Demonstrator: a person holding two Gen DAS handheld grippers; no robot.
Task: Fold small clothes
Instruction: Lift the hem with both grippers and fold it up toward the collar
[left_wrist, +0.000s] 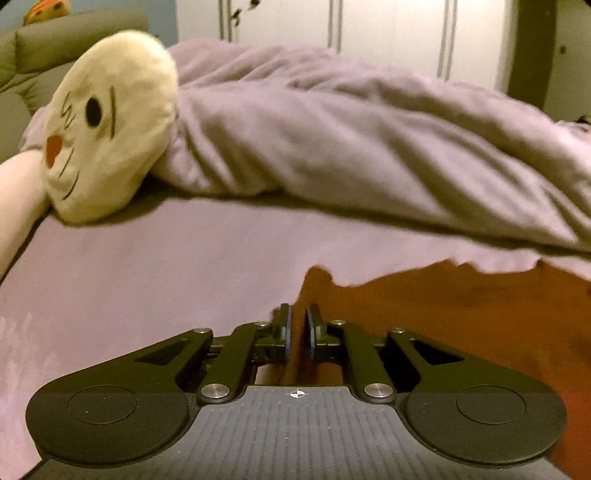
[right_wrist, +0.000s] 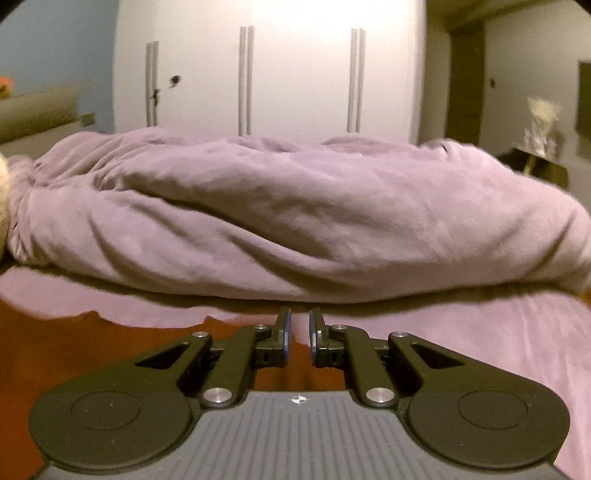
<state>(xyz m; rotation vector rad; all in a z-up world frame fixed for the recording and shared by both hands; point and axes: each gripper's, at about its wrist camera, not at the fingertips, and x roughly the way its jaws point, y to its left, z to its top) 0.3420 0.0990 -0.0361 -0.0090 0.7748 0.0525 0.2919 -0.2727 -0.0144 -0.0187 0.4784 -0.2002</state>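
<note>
Orange garment (left_wrist: 443, 325) pinched in both nearly closed jaws (2 corners); bunched duvet (right_wrist: 295, 221) and plush pillow (left_wrist: 110, 125) beyond.

Orange garment (left_wrist: 443, 314) cut off at frame edge; duvet (right_wrist: 295, 221) motion-blurred

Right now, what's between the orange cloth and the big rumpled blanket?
Only a bare strip of purple sheet between orange cloth and blanket, shown in both wrist views.
</note>
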